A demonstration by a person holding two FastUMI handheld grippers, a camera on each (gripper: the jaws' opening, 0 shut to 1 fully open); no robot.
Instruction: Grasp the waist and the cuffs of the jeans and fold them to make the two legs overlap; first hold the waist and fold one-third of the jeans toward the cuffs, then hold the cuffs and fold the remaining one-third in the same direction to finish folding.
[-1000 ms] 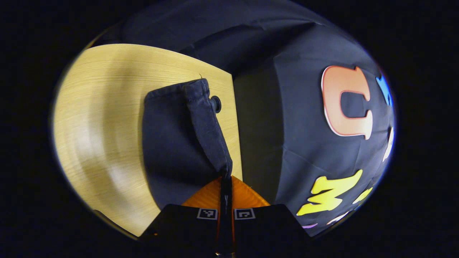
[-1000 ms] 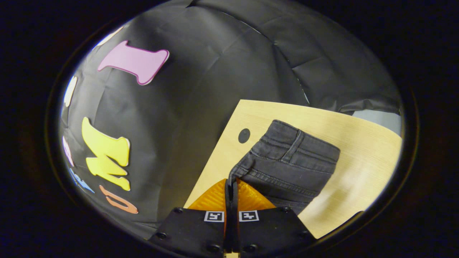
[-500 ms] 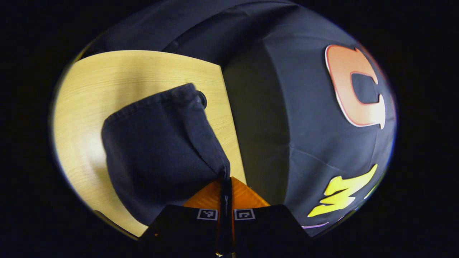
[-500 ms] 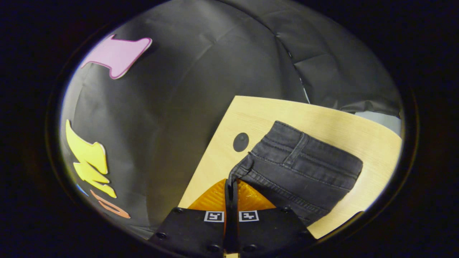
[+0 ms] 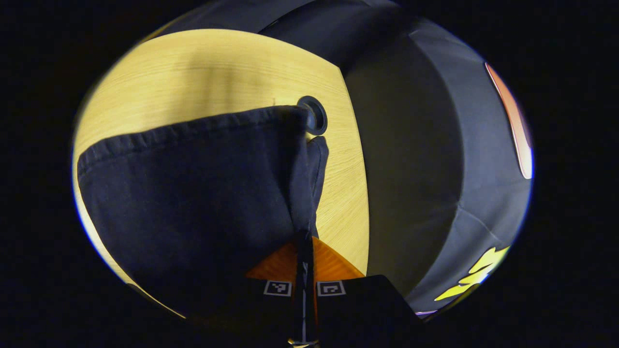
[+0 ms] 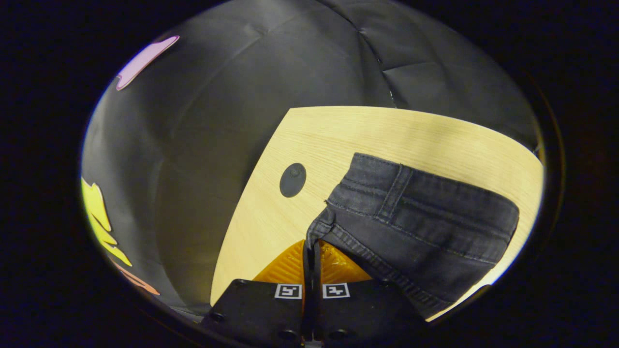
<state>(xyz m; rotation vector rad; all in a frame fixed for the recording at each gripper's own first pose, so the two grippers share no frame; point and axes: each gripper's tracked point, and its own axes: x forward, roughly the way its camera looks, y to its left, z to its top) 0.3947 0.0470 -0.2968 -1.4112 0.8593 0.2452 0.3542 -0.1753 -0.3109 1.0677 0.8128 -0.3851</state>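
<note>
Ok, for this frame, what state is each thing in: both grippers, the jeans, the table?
left gripper: shut on the jeans' cuff end.
right gripper: shut on the jeans' waist corner.
jeans: pinched at both ends, partly raised over the table.
table: bare light wood, with a dark round cap.

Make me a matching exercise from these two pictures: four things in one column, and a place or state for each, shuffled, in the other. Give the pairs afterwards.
Things
1. left claw
2. right claw
3. round cap
4. table

Places or states
A. set flush in the light wood, beside the jeans
B. light wood, under the jeans
C. pinching the hemmed end of the jeans
D. pinching the end with the belt loop

Pairs: 1-C, 2-D, 3-A, 4-B
</note>
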